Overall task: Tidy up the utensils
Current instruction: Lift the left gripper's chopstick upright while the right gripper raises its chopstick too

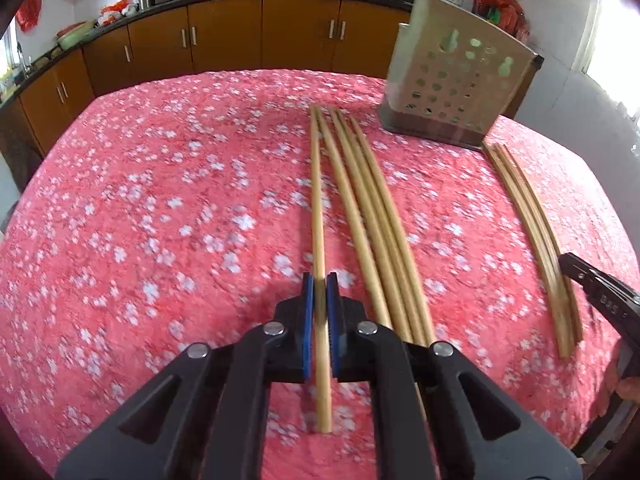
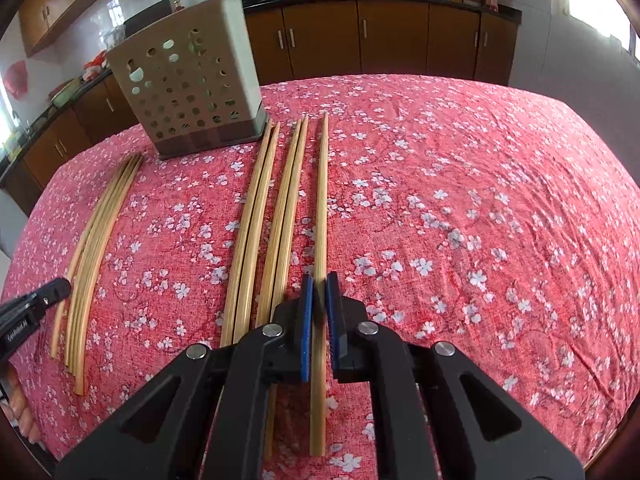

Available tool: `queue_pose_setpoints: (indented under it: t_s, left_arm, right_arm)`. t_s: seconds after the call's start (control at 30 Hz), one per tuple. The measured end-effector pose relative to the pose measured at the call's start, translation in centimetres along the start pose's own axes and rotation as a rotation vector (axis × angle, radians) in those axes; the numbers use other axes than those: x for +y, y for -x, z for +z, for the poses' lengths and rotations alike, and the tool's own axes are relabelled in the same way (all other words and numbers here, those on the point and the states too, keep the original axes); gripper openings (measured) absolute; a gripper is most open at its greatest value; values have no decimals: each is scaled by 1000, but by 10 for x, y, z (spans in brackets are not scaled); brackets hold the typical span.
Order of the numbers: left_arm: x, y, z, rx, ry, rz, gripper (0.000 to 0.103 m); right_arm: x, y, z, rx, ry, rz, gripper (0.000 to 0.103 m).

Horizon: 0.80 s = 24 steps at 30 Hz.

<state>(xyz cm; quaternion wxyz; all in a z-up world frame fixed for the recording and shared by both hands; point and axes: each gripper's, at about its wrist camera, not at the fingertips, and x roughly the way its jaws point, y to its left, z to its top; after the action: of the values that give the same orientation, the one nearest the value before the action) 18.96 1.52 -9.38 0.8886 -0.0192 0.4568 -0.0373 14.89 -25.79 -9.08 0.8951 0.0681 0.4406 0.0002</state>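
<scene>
A pink flowered tabletop [image 1: 160, 200] carries the chopsticks; the left gripper [image 1: 320, 292] has its fingers clenched on one chopstick [image 1: 318, 200], the right gripper [image 2: 319, 292] on another chopstick [image 2: 322, 200]; next, I judge, both go to the perforated holder [image 1: 452, 80] at 1 o'clock.

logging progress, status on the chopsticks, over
Left gripper shut on leftmost pale wooden chopstick. Right gripper straddles rightmost wooden chopstick, clamp unclear. Perforated beige holder upright beyond, nothing blocking.

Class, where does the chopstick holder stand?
In the right wrist view, the holder stands upright far left on the tablecloth, just beyond the chopsticks' tips.
</scene>
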Motion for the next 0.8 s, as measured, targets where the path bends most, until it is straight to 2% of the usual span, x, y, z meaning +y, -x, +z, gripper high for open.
queue_pose_setpoints:
  t_s: [0.1, 0.33, 0.47, 0.6, 0.8]
  left_arm:
    - [11, -4, 8, -8, 7, 26, 8]
    - [44, -17, 29, -33, 48, 68, 8]
    - [49, -20, 33, -54, 37, 49, 8]
    - [57, -15, 26, -47, 74, -3, 8]
    - [53, -5, 10, -55, 43, 1, 9]
  right_arm:
    - [-9, -6, 9, -4, -26, 14, 8]
    - [-31, -23, 36, -21, -79, -13, 8]
    - [-29, -26, 40, -25, -64, -14, 8]
    - [-32, -19, 34, -14, -74, 9, 8]
    - [-33, -4, 17, -16, -58, 7, 8]
